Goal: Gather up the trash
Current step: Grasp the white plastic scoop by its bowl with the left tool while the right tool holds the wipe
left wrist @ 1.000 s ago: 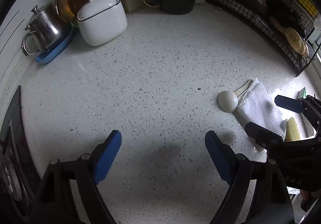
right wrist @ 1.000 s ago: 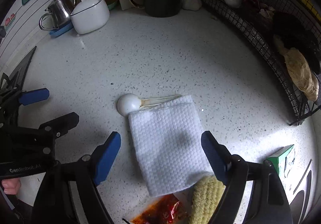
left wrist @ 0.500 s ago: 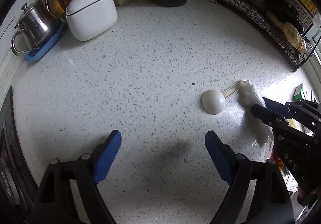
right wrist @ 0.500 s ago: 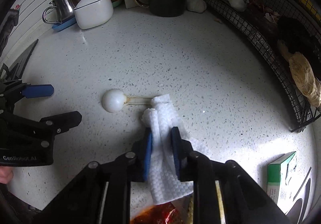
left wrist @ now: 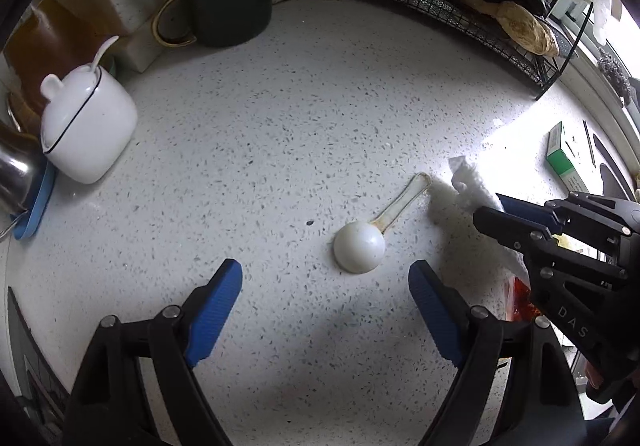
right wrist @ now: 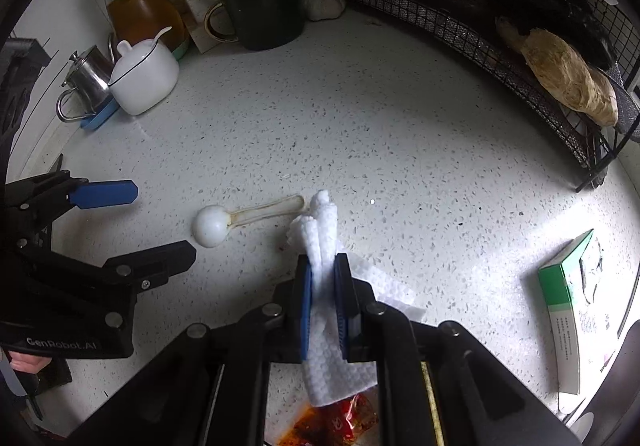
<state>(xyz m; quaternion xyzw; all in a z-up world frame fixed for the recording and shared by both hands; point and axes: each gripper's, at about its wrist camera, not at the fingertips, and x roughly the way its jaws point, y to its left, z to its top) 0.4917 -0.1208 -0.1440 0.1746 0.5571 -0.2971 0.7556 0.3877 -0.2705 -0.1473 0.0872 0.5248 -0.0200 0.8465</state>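
My right gripper (right wrist: 323,266) is shut on a white paper towel (right wrist: 320,230), bunched between its jaws and lifted off the speckled counter. The towel also shows in the left wrist view (left wrist: 468,182), held by the right gripper (left wrist: 490,206). A white plastic spoon (left wrist: 360,246) lies bowl-down on the counter, just ahead of my open, empty left gripper (left wrist: 326,286). In the right wrist view the spoon (right wrist: 210,224) lies left of the towel, near the left gripper (right wrist: 160,222). A red greasy wrapper (right wrist: 332,422) lies under the right gripper.
A green and white box (right wrist: 568,310) lies at the right. A white lidded pot (left wrist: 84,126), a steel jug (right wrist: 86,86), an oil bottle (right wrist: 136,2) and a dark utensil mug (left wrist: 228,2) stand at the back. A black wire rack (right wrist: 500,30) lines the right rear.
My right gripper closed on the flat paper towel, bunched it and lifted it, uncovering the spoon handle. The left gripper moved nearer the spoon, staying open.
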